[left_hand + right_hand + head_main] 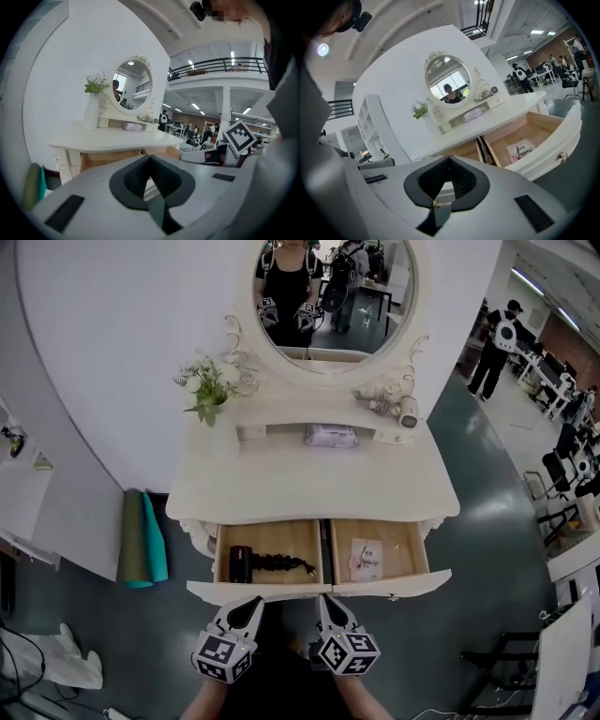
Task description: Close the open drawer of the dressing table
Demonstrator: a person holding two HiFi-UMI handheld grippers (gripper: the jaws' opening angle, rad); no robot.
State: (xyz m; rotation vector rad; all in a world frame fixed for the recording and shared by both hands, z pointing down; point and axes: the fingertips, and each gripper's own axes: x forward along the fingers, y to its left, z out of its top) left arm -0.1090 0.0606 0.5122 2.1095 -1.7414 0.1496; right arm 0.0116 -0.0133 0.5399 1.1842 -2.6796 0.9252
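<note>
Dressing table (309, 488) fills the frame's middle, its drawer (319, 587) pulled open toward the bottom edge. Left gripper (253, 602) and right gripper (326, 600) sit at the drawer's front panel, fingers (464, 180) pressed together, gripping nothing.

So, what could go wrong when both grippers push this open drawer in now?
The left gripper and right gripper both sit near the middle of the drawer front, jaws shut; an uneven push might skew it on its rails. A hard shove could also shake the vase of flowers on the tabletop.
</note>
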